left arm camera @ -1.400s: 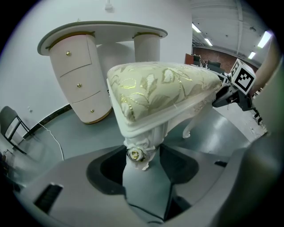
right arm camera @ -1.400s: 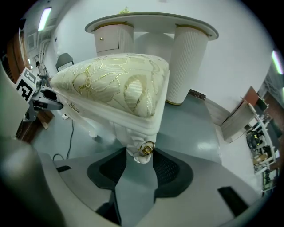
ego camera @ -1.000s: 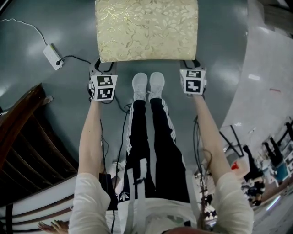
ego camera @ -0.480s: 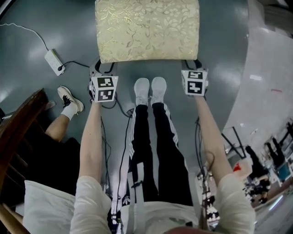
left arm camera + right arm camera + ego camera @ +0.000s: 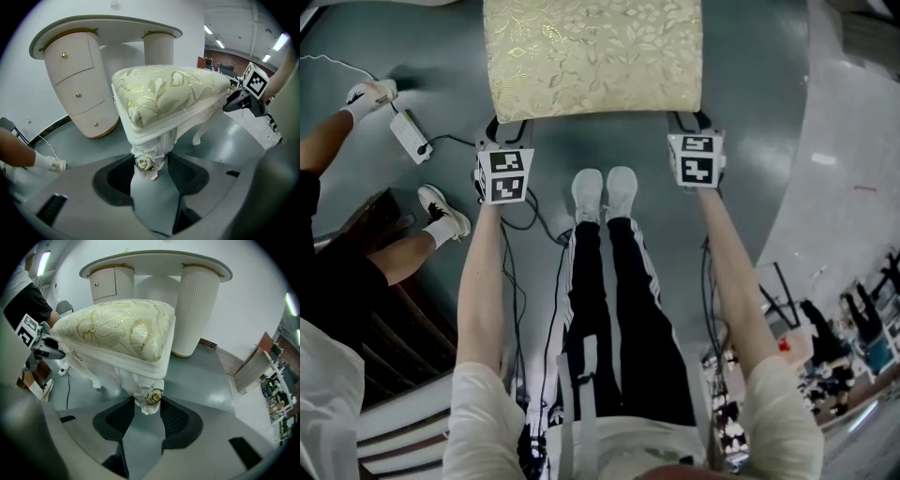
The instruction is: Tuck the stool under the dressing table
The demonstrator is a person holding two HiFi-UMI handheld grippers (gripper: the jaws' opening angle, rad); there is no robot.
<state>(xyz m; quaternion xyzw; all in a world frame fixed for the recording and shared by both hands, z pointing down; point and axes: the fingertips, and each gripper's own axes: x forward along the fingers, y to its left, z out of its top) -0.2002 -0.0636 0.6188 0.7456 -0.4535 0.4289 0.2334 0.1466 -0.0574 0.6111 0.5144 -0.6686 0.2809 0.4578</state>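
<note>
Stool point(image 5: 592, 56) sits top centre in the head view on grey floor point(image 5: 750, 75), just beyond the wearer's white shoes point(image 5: 605, 183). Left gripper point(image 5: 150, 161) pinches the stool's carved corner leg at the gold rosette. Right gripper point(image 5: 149, 404) is clamped the same way on the other near leg. Dressing table point(image 5: 108, 28) stands behind the stool in both gripper views, apart from it, with the drawer pedestal point(image 5: 77, 89) on the left and the fluted column point(image 5: 194, 310) on the right.

Power strip point(image 5: 411, 136) with cable lies upper left. A bystander's shoes point(image 5: 441, 211) are close by it. Dark wooden furniture point(image 5: 356, 281) fills the lower left.
</note>
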